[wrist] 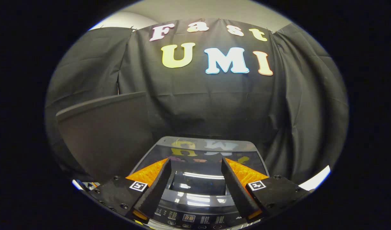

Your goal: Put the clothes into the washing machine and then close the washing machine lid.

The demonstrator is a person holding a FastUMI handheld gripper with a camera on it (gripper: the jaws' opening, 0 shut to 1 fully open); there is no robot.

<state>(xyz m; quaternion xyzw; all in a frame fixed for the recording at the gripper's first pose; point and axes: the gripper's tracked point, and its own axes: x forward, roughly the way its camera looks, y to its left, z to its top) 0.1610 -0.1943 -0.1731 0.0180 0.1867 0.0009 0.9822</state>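
Note:
The washing machine [246, 150] stands right below me, seen from its front. Its glossy dark lid [198, 182] lies flat on top and mirrors the wall behind it. The control panel [189, 218] with its small display runs along the near edge, under my fingers. My gripper [195, 159] hovers over the lid, open, with a wide gap and nothing between the fingers. The fingertips [165, 167] point toward the lid's back half.
A dark flat panel [106, 134] stands tilted to the left of the machine, reaching above the lid. The black cloth wall [214, 108] hangs close behind the machine and folds around on the right.

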